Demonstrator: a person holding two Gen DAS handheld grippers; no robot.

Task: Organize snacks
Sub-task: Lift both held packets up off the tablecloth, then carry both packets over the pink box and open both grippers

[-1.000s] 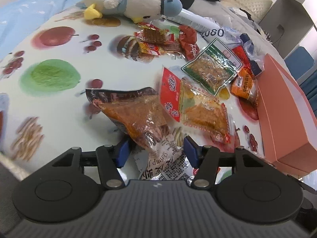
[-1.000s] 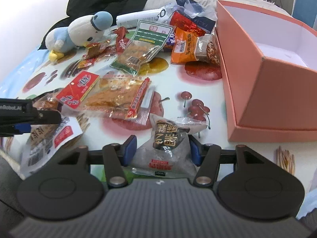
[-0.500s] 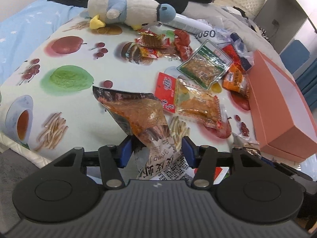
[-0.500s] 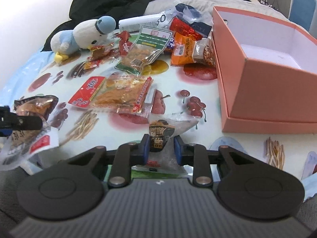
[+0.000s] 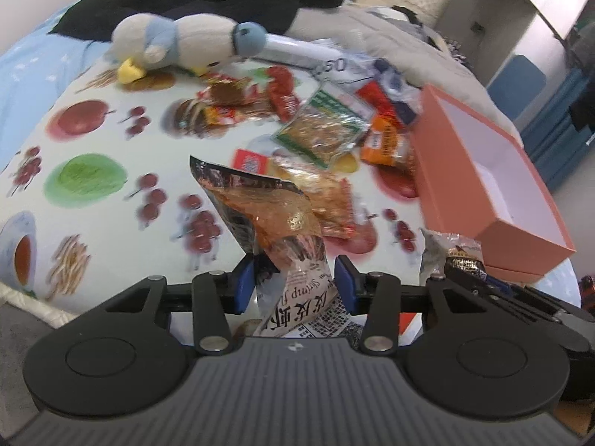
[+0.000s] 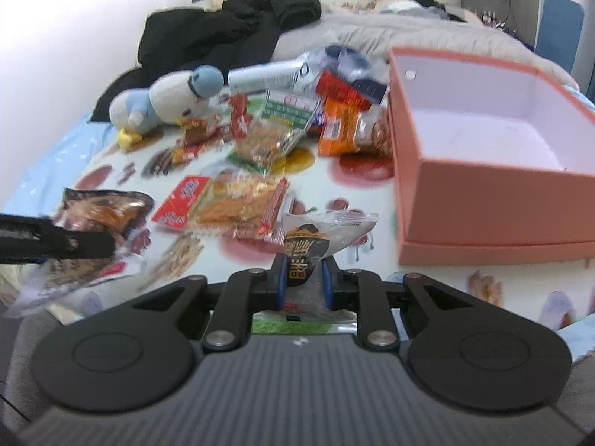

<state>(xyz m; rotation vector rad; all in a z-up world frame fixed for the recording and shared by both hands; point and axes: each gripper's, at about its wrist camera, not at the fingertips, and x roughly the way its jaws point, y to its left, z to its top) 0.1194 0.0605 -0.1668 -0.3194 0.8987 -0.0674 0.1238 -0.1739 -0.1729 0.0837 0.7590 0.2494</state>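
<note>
My left gripper (image 5: 293,286) has a clear-and-black shrimp snack packet (image 5: 271,208) between its blue pads. Its jaws are closing and the packet stands lifted off the cloth. My right gripper (image 6: 304,278) has its jaws closing tight on a grey packet with a black and gold label (image 6: 319,230), also raised. From the left wrist view that grey packet (image 5: 450,252) shows low on the right. An open pink box (image 6: 483,200) with a white, bare inside stands to the right, its wall (image 5: 446,171) close to both packets.
Loose snacks lie on the fruit-print cloth (image 5: 85,178): a red-and-orange packet (image 6: 230,204), a green one (image 5: 323,126), an orange one (image 5: 385,143) beside the box. A plush bird (image 5: 178,44) and black clothing (image 6: 230,29) lie at the back.
Both grippers have risen, each carrying its packet up off the cloth. The right jaws closed from wide onto the grey packet. The left jaws narrowed around the shrimp packet.
</note>
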